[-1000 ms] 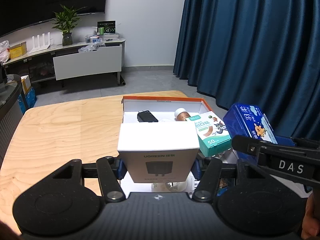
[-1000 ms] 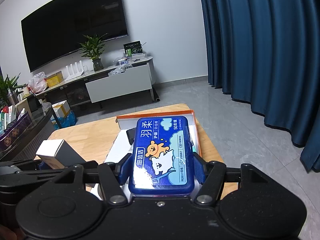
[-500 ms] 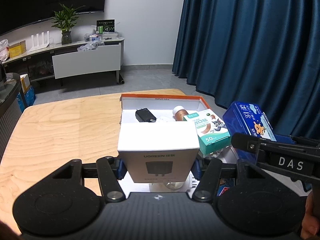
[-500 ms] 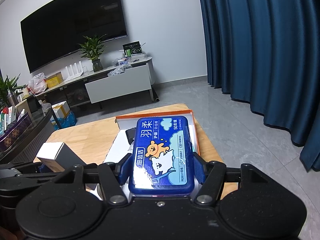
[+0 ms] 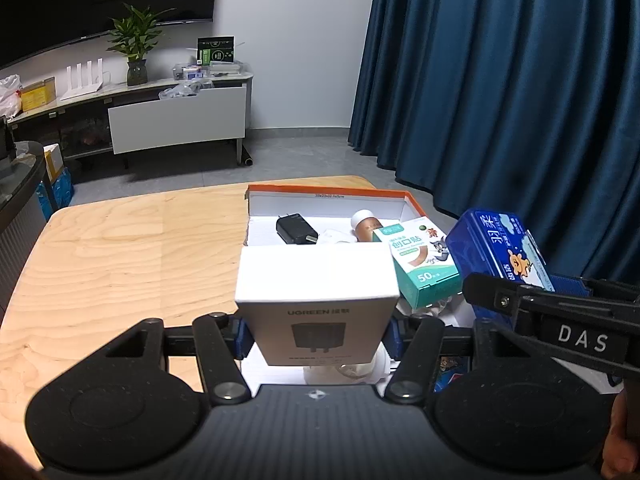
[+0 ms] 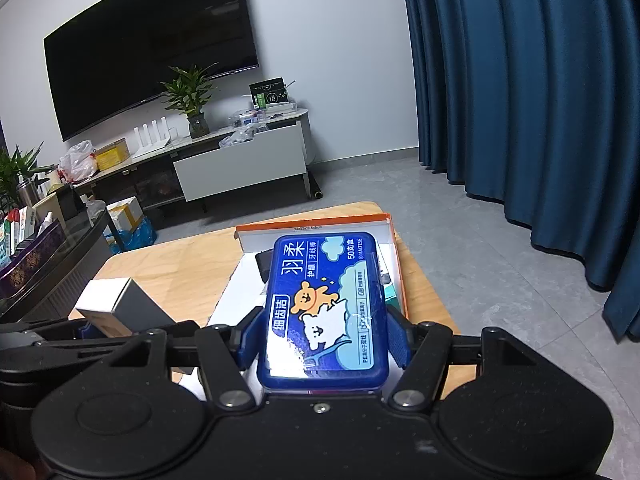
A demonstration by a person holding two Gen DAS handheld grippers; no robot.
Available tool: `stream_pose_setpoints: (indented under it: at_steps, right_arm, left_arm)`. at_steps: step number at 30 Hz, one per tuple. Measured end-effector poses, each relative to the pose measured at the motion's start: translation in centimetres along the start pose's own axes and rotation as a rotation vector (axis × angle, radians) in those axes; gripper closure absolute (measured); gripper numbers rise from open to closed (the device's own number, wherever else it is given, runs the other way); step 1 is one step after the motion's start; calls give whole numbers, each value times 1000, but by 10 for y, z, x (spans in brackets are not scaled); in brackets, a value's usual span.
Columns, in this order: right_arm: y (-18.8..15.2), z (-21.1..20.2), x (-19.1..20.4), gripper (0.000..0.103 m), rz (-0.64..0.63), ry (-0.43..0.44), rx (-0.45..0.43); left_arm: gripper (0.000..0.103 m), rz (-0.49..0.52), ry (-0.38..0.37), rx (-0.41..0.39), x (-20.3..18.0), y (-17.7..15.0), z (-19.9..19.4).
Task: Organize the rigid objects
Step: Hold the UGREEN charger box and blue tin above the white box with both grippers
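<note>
White UGREEN box [image 5: 316,292] clamped between the left gripper [image 5: 318,330] fingers, partly closed on its sides, held above the near end of the orange-rimmed tray [image 5: 328,191] on the wooden worktop [image 5: 120,248]. Blue floss case [image 6: 324,308] pinched likewise between the right gripper [image 6: 323,340] fingers, raised over the same tray. Inside the tray: black charger [image 5: 295,229], small brown bottle [image 5: 366,227], teal plaster box [image 5: 424,264].

The orange-rimmed tray [image 5: 414,204] sits slightly lower in the left-wrist view; otherwise apparently nothing moved.
</note>
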State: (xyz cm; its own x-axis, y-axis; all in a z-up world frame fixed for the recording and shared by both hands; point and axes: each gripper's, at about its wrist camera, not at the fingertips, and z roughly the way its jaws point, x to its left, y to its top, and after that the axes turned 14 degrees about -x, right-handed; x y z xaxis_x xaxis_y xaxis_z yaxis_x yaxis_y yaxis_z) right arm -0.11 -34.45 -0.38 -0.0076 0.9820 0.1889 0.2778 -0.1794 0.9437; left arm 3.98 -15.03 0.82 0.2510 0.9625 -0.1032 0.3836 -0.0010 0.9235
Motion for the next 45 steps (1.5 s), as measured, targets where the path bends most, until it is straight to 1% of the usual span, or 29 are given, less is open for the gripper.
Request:
stream_pose_setpoints:
  at_steps: [45]
  right_arm:
    - [1, 1, 2, 29, -4, -4, 3]
  left_arm:
    - [43, 5, -16, 4, 1, 0, 1]
